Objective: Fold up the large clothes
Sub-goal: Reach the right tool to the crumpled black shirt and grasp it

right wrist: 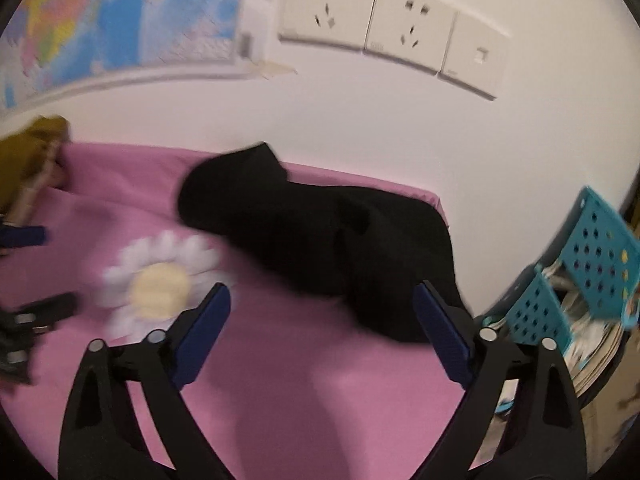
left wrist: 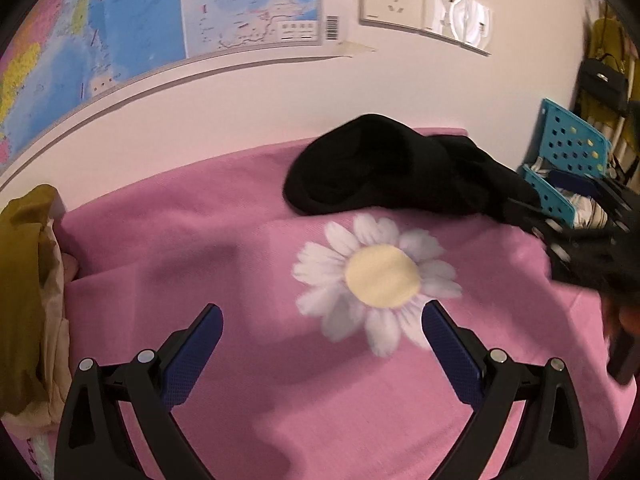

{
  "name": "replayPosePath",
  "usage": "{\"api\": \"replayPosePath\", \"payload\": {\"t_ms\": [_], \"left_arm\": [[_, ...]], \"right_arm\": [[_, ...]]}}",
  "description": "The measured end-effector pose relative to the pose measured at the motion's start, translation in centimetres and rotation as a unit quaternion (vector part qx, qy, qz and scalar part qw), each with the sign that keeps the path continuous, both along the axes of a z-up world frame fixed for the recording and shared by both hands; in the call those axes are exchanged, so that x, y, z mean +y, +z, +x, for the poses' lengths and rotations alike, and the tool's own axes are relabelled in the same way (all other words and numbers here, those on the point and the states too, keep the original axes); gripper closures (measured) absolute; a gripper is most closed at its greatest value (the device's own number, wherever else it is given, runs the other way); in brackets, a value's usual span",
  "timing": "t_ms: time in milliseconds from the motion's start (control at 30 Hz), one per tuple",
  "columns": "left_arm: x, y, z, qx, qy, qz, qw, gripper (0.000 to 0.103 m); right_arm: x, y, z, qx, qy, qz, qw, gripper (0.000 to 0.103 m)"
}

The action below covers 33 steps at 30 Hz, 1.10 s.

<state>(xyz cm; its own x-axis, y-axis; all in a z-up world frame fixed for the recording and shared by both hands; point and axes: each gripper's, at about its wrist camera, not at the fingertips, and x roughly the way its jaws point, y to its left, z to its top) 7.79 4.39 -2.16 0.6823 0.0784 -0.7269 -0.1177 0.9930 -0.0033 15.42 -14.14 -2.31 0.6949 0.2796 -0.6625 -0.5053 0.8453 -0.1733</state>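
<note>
1. We saw a black garment [left wrist: 384,168] lying crumpled at the far side of a pink cloth [left wrist: 224,240], close to the wall and just beyond the printed daisy [left wrist: 376,276].
2. Our left gripper [left wrist: 322,320] hung over the cloth near the daisy, jaws spread wide, nothing between them.
3. Our right gripper [right wrist: 322,300] hovered before the garment's near edge, jaws likewise spread and empty.
4. A blue perforated basket [right wrist: 592,264] stood at right, a map [left wrist: 120,28] and sockets [right wrist: 384,24] on the wall.
</note>
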Motion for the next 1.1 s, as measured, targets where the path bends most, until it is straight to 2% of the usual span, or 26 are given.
{"api": "replayPosePath", "payload": {"t_ms": [100,133,200,233,267,333,400,533,600,633,667,700,733,800,933,1000,1033,1067,1100], "left_arm": [[0.6,-0.3,0.7,0.003,0.007,0.000,1.0000,0.007],[0.8,-0.5,1.0,0.006,0.008,0.002,0.9999,0.007],[1.1,-0.8,1.4,0.010,0.010,0.002,0.9999,0.007],[1.2,-1.1,1.7,0.014,0.012,0.003,0.9998,0.007],[1.3,-1.3,2.0,0.017,0.013,0.004,0.9998,0.007],[1.7,-1.6,2.1,0.022,0.016,0.004,0.9996,0.007],[2.1,-1.7,2.2,0.023,0.020,0.003,0.9995,0.007],[3.3,-1.8,2.1,0.020,0.031,0.001,0.9993,0.007],[3.8,-2.0,2.1,0.023,0.035,-0.001,0.9991,0.007],[3.9,-2.1,2.1,0.025,0.036,-0.002,0.9990,0.007],[4.0,-2.2,2.1,0.027,0.037,-0.002,0.9990,0.007],[3.9,-2.4,2.4,0.028,0.037,-0.001,0.9989,0.007],[3.9,-2.4,2.5,0.028,0.037,0.000,0.9989,0.007],[4.1,-2.6,2.5,0.029,0.035,0.002,0.9990,0.007],[3.9,-2.5,2.5,0.030,0.034,0.008,0.9989,0.007],[4.0,-2.8,2.6,0.033,0.036,0.009,0.9988,0.007],[4.1,-2.8,2.5,0.035,0.039,0.011,0.9986,0.007],[4.0,-2.8,2.4,0.037,0.039,0.012,0.9985,0.007],[4.1,-2.8,2.5,0.037,0.040,0.014,0.9984,0.007]], "right_arm": [[0.6,-1.4,4.1,0.017,-0.004,-0.034,0.999,0.018],[0.6,-2.0,5.4,0.029,-0.006,-0.041,0.999,0.023],[0.3,-2.8,6.9,0.053,0.003,-0.046,0.998,0.044],[0.1,-3.2,7.5,0.065,0.011,-0.047,0.997,0.075],[-0.3,-3.1,7.6,0.075,0.022,-0.045,0.996,0.095],[-1.5,-1.8,6.7,0.056,0.032,-0.031,0.997,0.096],[-3.4,0.8,4.5,0.018,0.052,-0.006,0.998,0.096],[-7.7,2.6,1.8,0.004,0.041,0.013,0.999,0.095],[-8.7,1.9,1.5,0.013,0.038,0.002,0.999,0.085],[-9.0,1.2,1.2,0.021,0.033,-0.008,0.999,0.069],[-8.6,1.2,1.0,0.010,0.033,-0.020,0.999,0.048],[-8.1,1.2,0.4,-0.006,0.036,-0.029,0.999,0.034],[-7.2,1.5,-0.2,-0.025,0.047,-0.036,0.998,0.011],[-5.7,1.6,-0.9,-0.047,0.086,-0.032,0.995,0.010],[-0.4,-0.9,0.0,-0.014,0.158,-0.071,0.985,0.014],[1.9,-2.9,0.9,0.000,0.177,-0.112,0.978,0.022],[2.4,-3.6,1.3,-0.004,0.175,-0.134,0.975,0.040],[2.8,-4.2,2.0,0.000,0.162,-0.151,0.975,0.064],[2.9,-4.5,3.2,0.037,0.159,-0.149,0.975,0.100]]}}
